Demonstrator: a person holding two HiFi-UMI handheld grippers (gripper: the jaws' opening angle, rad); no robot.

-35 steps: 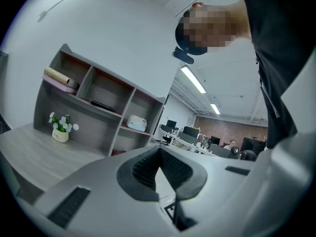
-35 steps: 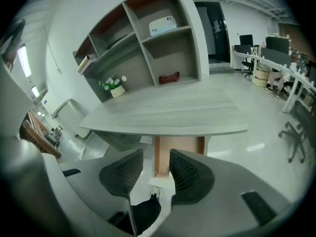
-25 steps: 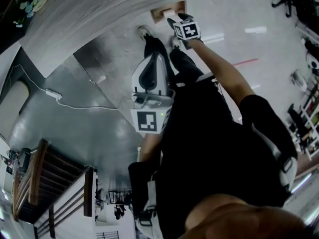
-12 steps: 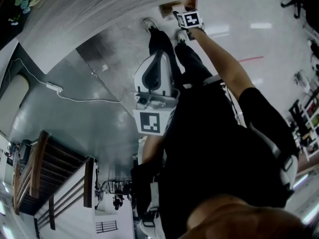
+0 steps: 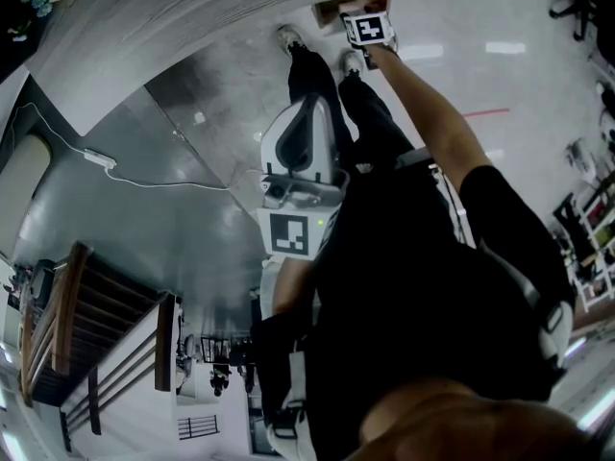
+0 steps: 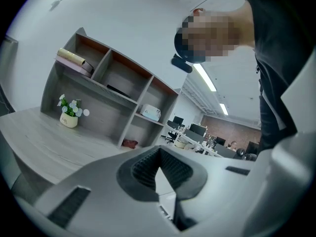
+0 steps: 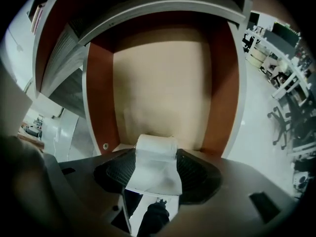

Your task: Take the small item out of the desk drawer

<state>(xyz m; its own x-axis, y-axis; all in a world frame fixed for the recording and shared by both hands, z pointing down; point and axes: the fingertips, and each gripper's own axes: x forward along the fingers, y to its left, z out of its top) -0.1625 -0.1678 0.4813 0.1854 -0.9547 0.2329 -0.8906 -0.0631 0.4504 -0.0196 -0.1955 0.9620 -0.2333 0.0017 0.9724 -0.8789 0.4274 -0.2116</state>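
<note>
The drawer (image 7: pixel 163 83) stands pulled out under the grey desk top (image 5: pixel 192 27), with a beige floor and red-brown side walls. A small white roll (image 7: pixel 155 152) lies at its near end, right between the pads of my right gripper (image 7: pixel 155 172). Those jaws are opening and stand wide, and the roll fills the gap between them. In the head view the right gripper (image 5: pixel 357 15) reaches down to the drawer (image 5: pixel 332 10) at arm's length. My left gripper (image 5: pixel 306 109) is held close to the body, shut with nothing in it, and its fingertips (image 6: pixel 158 154) meet.
A shelf unit (image 6: pixel 113 88) stands on the desk, with a flower pot (image 6: pixel 69 117) beside it. The person's legs and shoes (image 5: pixel 288 38) are next to the drawer. A white cable (image 5: pixel 144 181) runs across the shiny floor. Office chairs and racks stand at the right.
My right gripper has moved further toward the drawer, up and a little right in the head view. The left gripper has stayed where it was.
</note>
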